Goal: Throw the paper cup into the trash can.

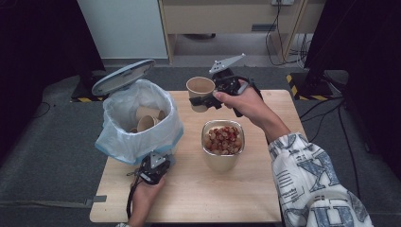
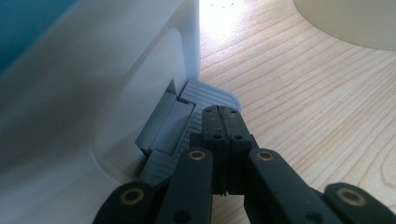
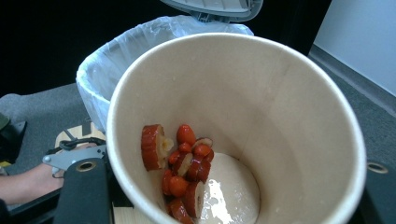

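My right gripper [image 1: 204, 100] is shut on a paper cup [image 1: 200, 90], held upright above the table's far side. In the right gripper view the cup [image 3: 280, 116] has red fruit slices [image 3: 180, 168] stuck to its inner wall and bottom. A white pedal bin [image 1: 139, 120] with a clear liner stands at the left, its lid [image 1: 124, 76] raised. My left gripper [image 1: 153, 170] sits at the bin's foot. In the left gripper view that gripper [image 2: 222, 112] is shut, and its tips rest on the grey pedal [image 2: 205, 93].
A cream bowl [image 1: 222, 158] full of red fruit slices [image 1: 223, 139] stands mid-table, between the bin and the right forearm. Used paper cups [image 1: 146, 119] lie inside the bin. The wooden table [image 1: 213, 198] has bare room at the front. A cabinet and cables stand beyond it.
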